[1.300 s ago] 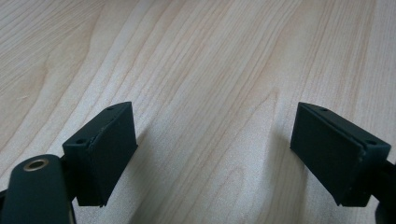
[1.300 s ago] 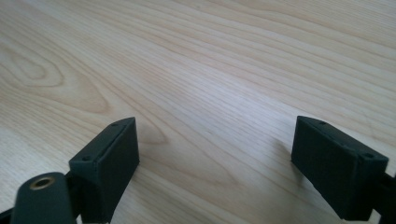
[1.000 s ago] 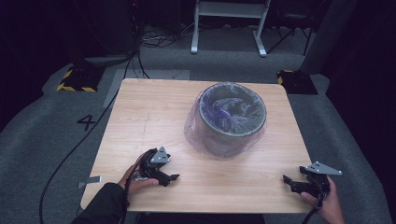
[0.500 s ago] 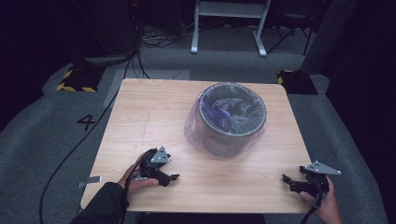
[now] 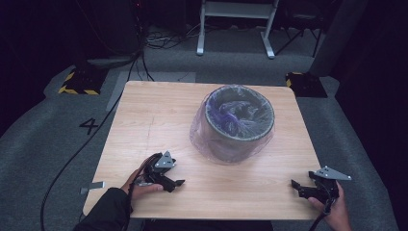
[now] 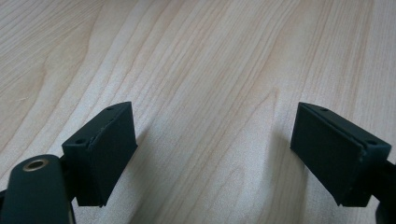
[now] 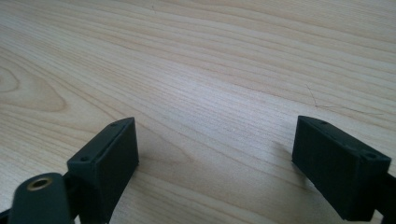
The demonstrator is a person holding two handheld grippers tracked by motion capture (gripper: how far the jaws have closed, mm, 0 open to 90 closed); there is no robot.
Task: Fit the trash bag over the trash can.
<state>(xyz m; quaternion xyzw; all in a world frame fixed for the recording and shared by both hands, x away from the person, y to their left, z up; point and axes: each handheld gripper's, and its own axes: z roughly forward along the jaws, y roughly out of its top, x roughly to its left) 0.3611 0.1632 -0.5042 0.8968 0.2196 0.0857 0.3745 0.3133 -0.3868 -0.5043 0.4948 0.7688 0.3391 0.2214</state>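
Grey bin [image 5: 239, 126] upright mid-table, clear bag lining, draped outside.

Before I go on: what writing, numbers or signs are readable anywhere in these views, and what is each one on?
"4": dark figure on the grey floor left of the table.
Yellow-and-black hazard stripes, no wording: on the floor block beyond the table's far left corner.
Bin, its plastic liner, and the table: no readable text.

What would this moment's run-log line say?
left tongs: open, on table | right tongs: open, near edge | lined bin: upright, centre-right, untouched
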